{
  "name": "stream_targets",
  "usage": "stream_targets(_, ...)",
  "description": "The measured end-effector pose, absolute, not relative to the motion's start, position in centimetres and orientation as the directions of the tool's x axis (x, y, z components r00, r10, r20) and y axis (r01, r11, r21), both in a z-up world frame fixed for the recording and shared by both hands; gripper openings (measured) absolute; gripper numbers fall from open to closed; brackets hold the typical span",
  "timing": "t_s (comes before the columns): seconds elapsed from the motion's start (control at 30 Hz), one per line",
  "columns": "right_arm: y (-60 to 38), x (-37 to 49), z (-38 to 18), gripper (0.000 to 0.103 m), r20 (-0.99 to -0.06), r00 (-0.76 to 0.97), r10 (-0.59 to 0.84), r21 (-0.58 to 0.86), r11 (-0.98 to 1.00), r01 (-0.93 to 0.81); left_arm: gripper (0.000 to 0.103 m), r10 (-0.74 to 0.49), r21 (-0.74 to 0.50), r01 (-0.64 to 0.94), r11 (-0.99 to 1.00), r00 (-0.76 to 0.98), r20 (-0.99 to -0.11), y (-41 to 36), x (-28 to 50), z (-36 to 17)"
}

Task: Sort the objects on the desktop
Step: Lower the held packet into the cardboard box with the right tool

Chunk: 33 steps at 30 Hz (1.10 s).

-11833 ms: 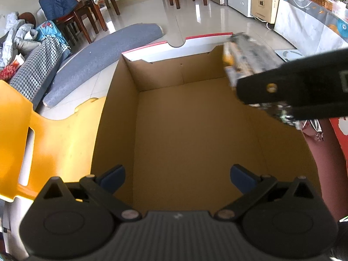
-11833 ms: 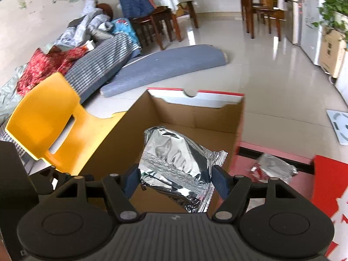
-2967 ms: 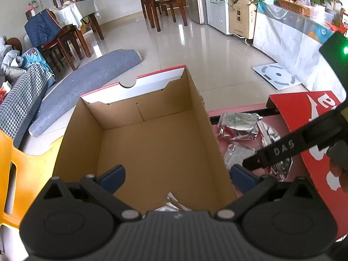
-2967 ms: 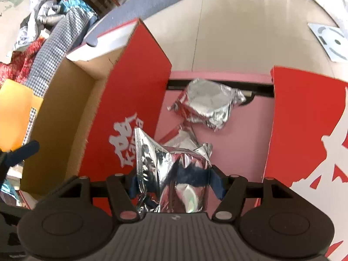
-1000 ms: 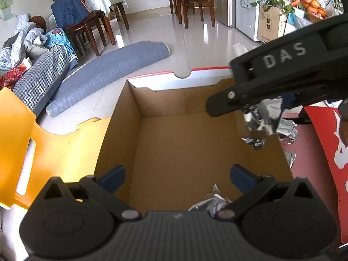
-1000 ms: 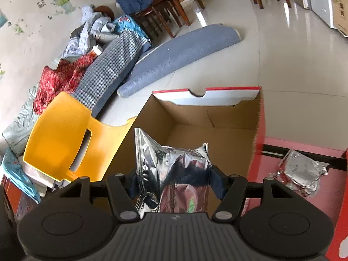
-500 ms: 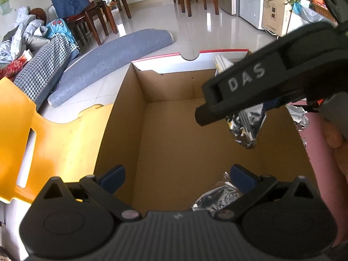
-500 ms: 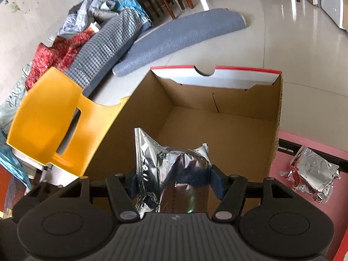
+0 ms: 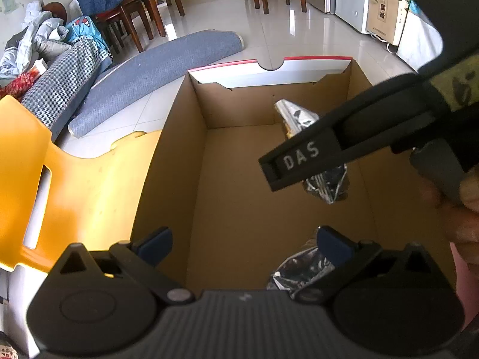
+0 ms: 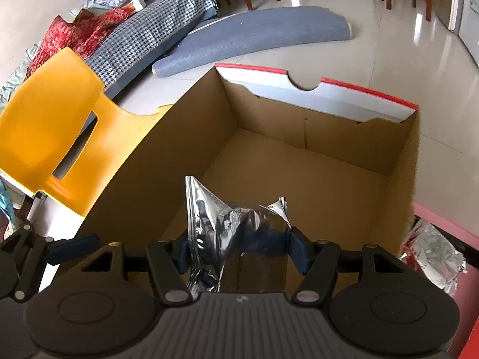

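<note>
The right gripper [image 10: 239,252] has its jaws closed on a silver foil packet [image 10: 236,227] and extends in from the right side above the interior of the cardboard box [image 9: 179,137]. The left gripper [image 9: 244,243] sits at the box's near edge, jaws spread wide with nothing between them.

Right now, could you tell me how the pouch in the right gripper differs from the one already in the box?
The held pouch hangs clamped above the box floor; the other pouch lies loose on it. The held one stands upright, the other crumpled flat. Both are silver foil.
</note>
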State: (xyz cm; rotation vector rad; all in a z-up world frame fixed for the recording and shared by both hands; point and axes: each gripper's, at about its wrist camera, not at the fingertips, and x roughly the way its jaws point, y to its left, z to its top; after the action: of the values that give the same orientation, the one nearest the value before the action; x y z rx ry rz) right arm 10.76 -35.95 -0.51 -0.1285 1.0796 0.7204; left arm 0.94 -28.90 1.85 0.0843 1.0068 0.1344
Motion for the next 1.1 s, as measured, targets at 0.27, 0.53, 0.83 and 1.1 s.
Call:
stream_targets(0.27,-34.8,11.4,-2.0,0.063,-0.863,0.249,0.439,0.221,0.772,-0.596,0.103,0.147,0.126,-0.077,0.989,0.511,-0.847,-28.4,0.9,1.6)
stream_targets(0.53,-33.9,12.0,-4.0,0.063,-0.901,0.216,0.377,0.192,0.791,-0.581,0.103,0.163,0.144,-0.077,0.987,0.480,-0.862,-27.9,1.2,0.9)
stream_targets(0.83,-33.5,12.7,-4.8,0.063,-0.920,0.198,0.338,0.179,0.812,-0.555,0.103,0.191,0.166,-0.095,0.982,0.447,-0.874,-27.5,1.6,0.1)
stream_targets(1.1,-33.7,12.8,-4.3,0.065,-0.913,0.211,0.349,0.186,0.817,-0.546,0.103,0.185,0.158,-0.098,0.983,0.449,-0.874,-27.4,1.5,0.4)
